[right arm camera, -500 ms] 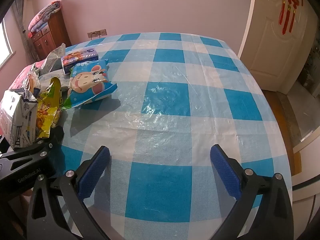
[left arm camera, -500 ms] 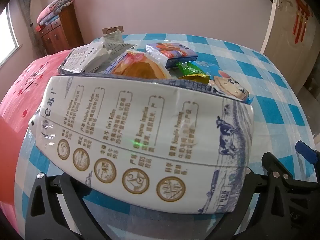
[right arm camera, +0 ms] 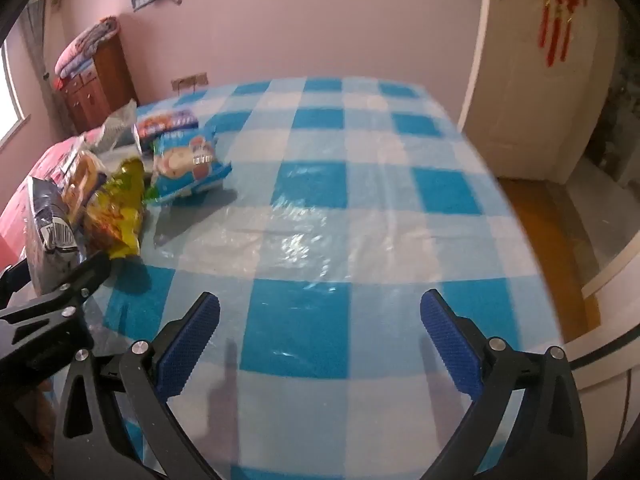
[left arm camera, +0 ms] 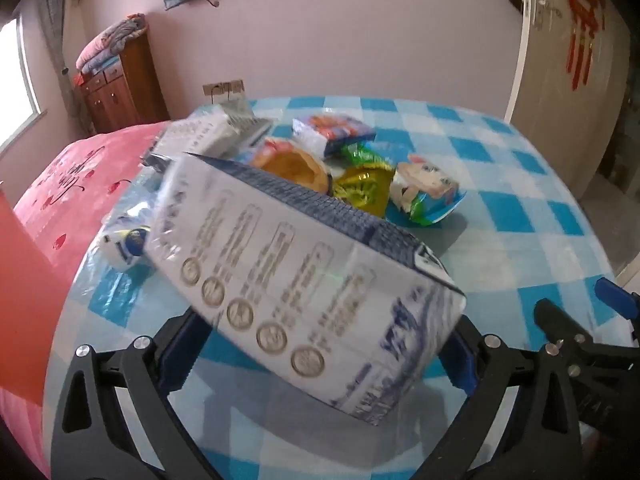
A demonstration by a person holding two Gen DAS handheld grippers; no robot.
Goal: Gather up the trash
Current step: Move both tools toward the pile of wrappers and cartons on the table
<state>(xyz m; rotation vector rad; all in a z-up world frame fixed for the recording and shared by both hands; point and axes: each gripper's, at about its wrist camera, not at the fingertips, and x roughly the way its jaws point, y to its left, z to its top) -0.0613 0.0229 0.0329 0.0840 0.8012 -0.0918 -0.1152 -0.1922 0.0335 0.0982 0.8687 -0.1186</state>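
The checked table (right arm camera: 360, 184) carried a pile of wrappers (left arm camera: 360, 184) at ten o'clock. The milk carton (left arm camera: 304, 272), clamped in the left gripper (left arm camera: 320, 348), hung tilted above the cloth. It could slip, because the jaws pinched only its lower end. Half a second earlier it lay level. The right gripper (right arm camera: 320, 340) stood spread, empty.
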